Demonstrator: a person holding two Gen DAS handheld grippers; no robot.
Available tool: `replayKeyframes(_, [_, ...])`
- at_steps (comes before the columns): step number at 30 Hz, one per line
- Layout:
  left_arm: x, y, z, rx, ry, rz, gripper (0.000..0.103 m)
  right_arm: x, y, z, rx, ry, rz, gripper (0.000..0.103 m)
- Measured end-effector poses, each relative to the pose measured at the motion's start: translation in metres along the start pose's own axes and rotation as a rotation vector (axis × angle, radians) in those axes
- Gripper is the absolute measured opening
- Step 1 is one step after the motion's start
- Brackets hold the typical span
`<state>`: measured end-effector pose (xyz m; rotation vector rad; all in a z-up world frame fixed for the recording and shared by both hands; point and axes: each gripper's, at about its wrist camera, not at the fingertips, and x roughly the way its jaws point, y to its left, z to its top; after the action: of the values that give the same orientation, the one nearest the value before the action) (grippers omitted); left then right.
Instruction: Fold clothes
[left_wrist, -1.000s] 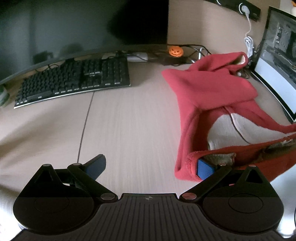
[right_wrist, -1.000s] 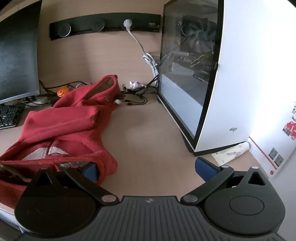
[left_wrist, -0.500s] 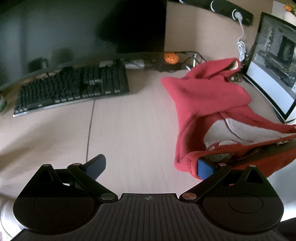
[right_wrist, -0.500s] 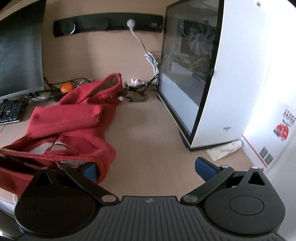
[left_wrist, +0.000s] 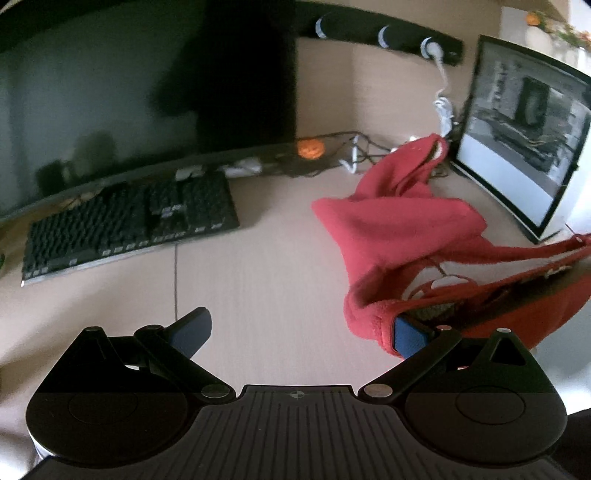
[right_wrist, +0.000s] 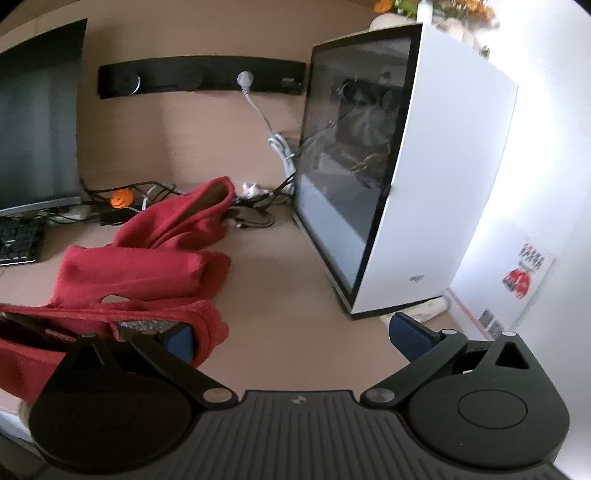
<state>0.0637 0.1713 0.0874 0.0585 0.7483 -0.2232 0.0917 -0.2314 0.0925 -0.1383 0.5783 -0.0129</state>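
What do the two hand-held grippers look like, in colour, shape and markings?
Both look alike. The left hand-held gripper and the right hand-held gripper each have a black ribbed body with a small round emblem, two rounded black side plates, black link arms with silver pivot pins, and blue finger pads.

Home office desk: monitor (left_wrist: 147, 92), keyboard (left_wrist: 125, 221), PC tower (right_wrist: 406, 177) (glass-sided).

Each gripper, left (left_wrist: 299, 328) and right (right_wrist: 295, 338), is matte black: a ribbed centre plate with a small round mark at 12 o'clock, round housings at 9 and 3 o'clock, silver screws on the linkage arms, dark blue finger pads (left_wrist: 192, 328).
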Motion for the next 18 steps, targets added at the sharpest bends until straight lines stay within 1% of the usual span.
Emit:
replayKeyframes(2, [0.003,-0.001,0.003,0.018,-0.02,-0.014,0.103,0.004,0.0,0.002,0.0,0.008,-0.004,0.103])
replayKeyframes(4, [0.011,0.0,0.007,0.021,-0.024,-0.022,0.103,0.013,0.003,0.005,-0.012,0.016,-0.006,0.103])
replayKeyframes(7, [0.028,0.002,0.018,0.025,-0.018,-0.023,0.103,0.035,0.009,0.017,-0.031,0.004,-0.005,0.103])
replayKeyframes(9, [0.038,0.003,0.029,0.044,-0.028,-0.011,0.103,0.053,0.012,0.027,-0.033,-0.011,0.004,0.103])
replayKeyframes(12, [0.053,0.005,0.048,0.045,-0.048,0.015,0.103,0.082,0.017,0.045,-0.054,-0.045,0.027,0.103])
replayKeyframes(15, [0.069,0.007,0.069,0.033,-0.066,0.061,0.103,0.118,0.02,0.07,-0.074,-0.064,0.064,0.103])
replayKeyframes(18, [0.084,0.01,0.09,-0.002,-0.062,0.1,0.103,0.154,0.021,0.091,-0.082,-0.066,0.103,0.103])
